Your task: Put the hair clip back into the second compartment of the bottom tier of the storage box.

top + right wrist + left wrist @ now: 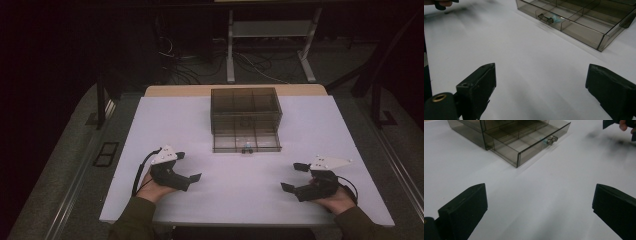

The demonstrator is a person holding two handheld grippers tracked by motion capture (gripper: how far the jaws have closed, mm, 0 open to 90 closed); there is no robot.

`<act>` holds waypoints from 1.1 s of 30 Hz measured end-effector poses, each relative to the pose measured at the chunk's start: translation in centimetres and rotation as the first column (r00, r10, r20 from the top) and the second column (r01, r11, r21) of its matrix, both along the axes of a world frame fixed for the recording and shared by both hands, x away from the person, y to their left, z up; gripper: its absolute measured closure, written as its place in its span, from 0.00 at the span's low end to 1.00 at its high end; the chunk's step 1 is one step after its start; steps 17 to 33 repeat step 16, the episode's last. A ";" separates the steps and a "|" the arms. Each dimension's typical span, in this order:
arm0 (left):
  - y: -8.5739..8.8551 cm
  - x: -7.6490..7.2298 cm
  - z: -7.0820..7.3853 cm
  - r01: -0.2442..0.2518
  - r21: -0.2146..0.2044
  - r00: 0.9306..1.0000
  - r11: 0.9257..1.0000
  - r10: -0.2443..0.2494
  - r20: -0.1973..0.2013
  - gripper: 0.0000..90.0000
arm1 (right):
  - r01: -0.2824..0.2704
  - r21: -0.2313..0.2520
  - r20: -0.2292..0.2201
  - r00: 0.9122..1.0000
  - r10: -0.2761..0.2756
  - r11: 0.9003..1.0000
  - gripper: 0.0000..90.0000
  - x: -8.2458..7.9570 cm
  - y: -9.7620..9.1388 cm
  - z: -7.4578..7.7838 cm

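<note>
Sitting near the far edge of the tabletop, drawer box with bottom drawer pulled out, compartments look bare; left gripper and right gripper near front edge, well apart, jaws spread, holding nothing.

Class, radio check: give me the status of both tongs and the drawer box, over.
Left tongs open, empty, resting low on white table. Right tongs open, empty. Smoky clear drawer box centre, bottom drawer pulled out, knob facing the person. Nothing between tongs and drawer.
</note>
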State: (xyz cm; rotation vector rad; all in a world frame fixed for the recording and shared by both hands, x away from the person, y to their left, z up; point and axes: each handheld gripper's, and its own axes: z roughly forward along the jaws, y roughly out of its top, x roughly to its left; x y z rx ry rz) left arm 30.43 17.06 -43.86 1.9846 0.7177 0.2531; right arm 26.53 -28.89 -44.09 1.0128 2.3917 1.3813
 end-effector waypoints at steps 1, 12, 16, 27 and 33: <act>0.0 -0.1 -0.1 -0.002 -0.003 1.000 1.000 0.002 -0.001 0.00 | 0.001 0.000 -0.001 1.000 -0.001 1.000 0.10 0.0 0.0 0.0; 0.3 -0.5 -0.2 0.005 0.003 1.000 1.000 -0.005 -0.006 0.00 | 0.001 -0.003 -0.002 1.000 -0.001 1.000 0.10 0.0 0.0 0.0; 0.3 -0.6 -0.3 -0.006 0.022 1.000 1.000 0.006 -0.002 0.00 | 0.002 -0.004 -0.001 1.000 -0.002 1.000 0.10 0.0 0.0 0.0; 0.3 -0.6 -0.3 -0.006 0.022 1.000 1.000 0.006 -0.002 0.00 | 0.002 -0.004 -0.001 1.000 -0.002 1.000 0.10 0.0 0.0 0.0; 0.3 -0.6 -0.3 -0.006 0.022 1.000 1.000 0.006 -0.002 0.00 | 0.002 -0.004 -0.001 1.000 -0.002 1.000 0.10 0.0 0.0 0.0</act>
